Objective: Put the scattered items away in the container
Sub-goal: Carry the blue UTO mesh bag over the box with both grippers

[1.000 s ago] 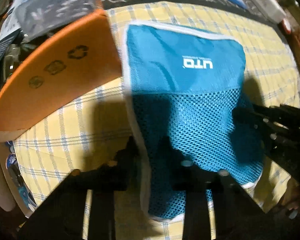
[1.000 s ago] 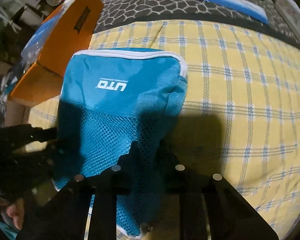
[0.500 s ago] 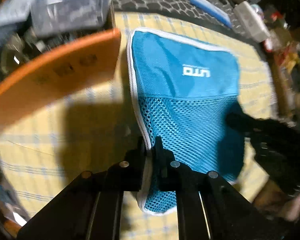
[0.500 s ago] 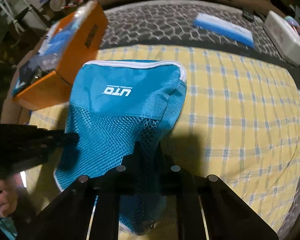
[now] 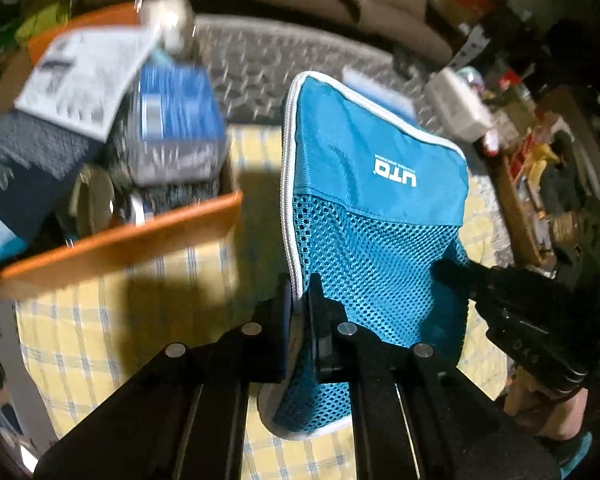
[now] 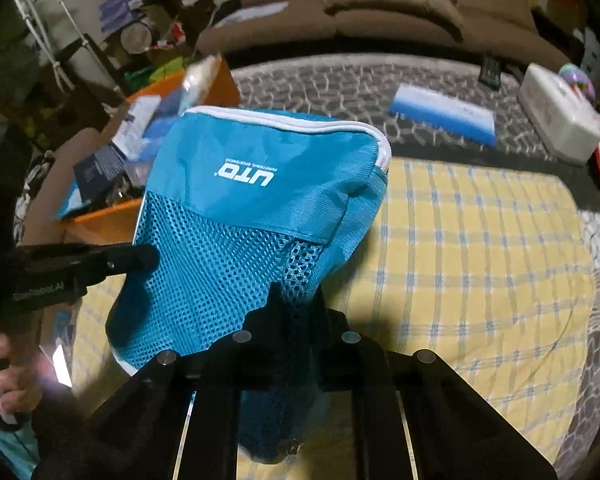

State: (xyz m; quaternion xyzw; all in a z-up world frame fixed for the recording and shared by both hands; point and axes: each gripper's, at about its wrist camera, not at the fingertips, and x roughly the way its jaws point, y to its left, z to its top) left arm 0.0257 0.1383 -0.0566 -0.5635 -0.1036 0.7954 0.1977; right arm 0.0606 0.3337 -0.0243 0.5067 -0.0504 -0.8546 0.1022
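Observation:
A blue UTO pouch (image 5: 376, 208) with a mesh front and white piping hangs in the air above the yellow checked cloth (image 5: 112, 320). My left gripper (image 5: 300, 296) is shut on its left piped edge. My right gripper (image 6: 296, 300) is shut on its right mesh side; the pouch also shows in the right wrist view (image 6: 252, 200). The orange box (image 5: 120, 240), holding papers, a blue packet and dark cloth, stands to the left of the pouch and also shows in the right wrist view (image 6: 108, 220).
A grey patterned blanket (image 6: 340, 88) lies beyond the cloth with a blue-and-white flat pack (image 6: 444, 116) and a white box (image 6: 556, 116) on it. A brown sofa (image 6: 380, 12) is behind. Clutter lines the right side in the left wrist view (image 5: 520, 120).
Both grippers have lifted the pouch up off the cloth. The views have tilted up, so the inside of the orange box and the sofa now show.

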